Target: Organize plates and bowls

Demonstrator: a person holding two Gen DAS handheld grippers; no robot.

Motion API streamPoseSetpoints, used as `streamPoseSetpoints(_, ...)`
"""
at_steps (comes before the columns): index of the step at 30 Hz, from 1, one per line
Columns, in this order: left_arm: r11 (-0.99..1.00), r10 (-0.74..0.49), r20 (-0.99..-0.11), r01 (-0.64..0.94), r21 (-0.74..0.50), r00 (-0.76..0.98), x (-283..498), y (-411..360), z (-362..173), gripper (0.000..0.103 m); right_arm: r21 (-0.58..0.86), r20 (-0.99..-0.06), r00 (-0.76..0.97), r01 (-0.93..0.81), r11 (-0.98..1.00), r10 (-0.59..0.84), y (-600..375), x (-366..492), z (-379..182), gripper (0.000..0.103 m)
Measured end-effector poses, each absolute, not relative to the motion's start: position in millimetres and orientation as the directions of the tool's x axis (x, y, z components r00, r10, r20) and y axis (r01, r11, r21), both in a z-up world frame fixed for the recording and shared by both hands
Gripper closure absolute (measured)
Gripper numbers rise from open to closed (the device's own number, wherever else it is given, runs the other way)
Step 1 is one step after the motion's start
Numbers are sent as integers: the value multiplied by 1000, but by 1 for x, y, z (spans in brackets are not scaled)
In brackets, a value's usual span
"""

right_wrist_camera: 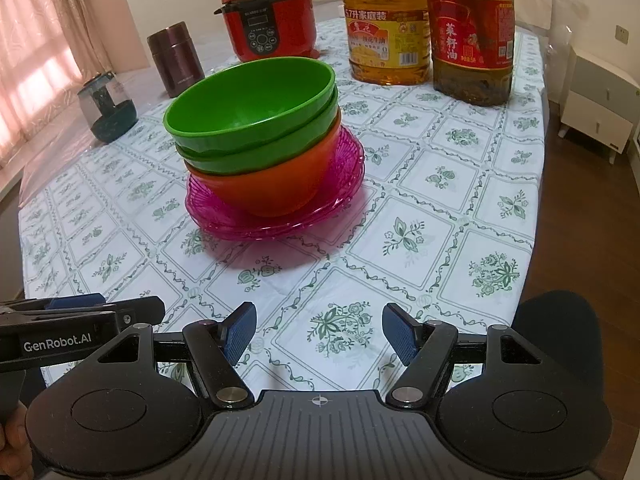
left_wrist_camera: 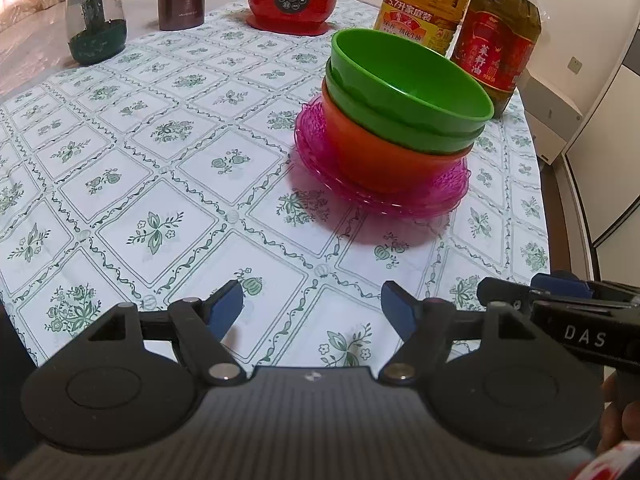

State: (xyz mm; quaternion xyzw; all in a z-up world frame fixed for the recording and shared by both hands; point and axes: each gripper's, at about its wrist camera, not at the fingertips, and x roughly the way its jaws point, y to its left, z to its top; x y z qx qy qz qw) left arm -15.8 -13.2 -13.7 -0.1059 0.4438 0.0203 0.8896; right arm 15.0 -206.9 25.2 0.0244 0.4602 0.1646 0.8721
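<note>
The green bowls (right_wrist_camera: pixel 248 108) and the orange bowl (right_wrist_camera: pixel 272 184) look like smooth matt plastic, the pink plates (right_wrist_camera: pixel 280 220) like glossy see-through plastic, and the desk cloth (right_wrist_camera: pixel 440 216) like smooth printed vinyl.

Round table (right_wrist_camera: pixel 472 208) w/ white cloth, green floral grid print. Beyond its left edge, pink curtains (right_wrist_camera: pixel 48 52) glow w/ daylight over a pale window ledge (right_wrist_camera: pixel 12 184). Off the right edge: dark wood floor (right_wrist_camera: pixel 580 184), white low cabinet on legs (right_wrist_camera: pixel 600 108), cream wall w/ 1 switch plate (right_wrist_camera: pixel 621 34). Soft, even room light; shadows on the cloth are faint.
</note>
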Motion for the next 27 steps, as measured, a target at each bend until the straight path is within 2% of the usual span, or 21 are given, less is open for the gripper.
streamPoseSetpoints(27, 982, -49, -795, -116, -149, 604, -13, -15, -13, 29, 197, -797, 518, -263, 944, 310, -206, 18, 23, 33)
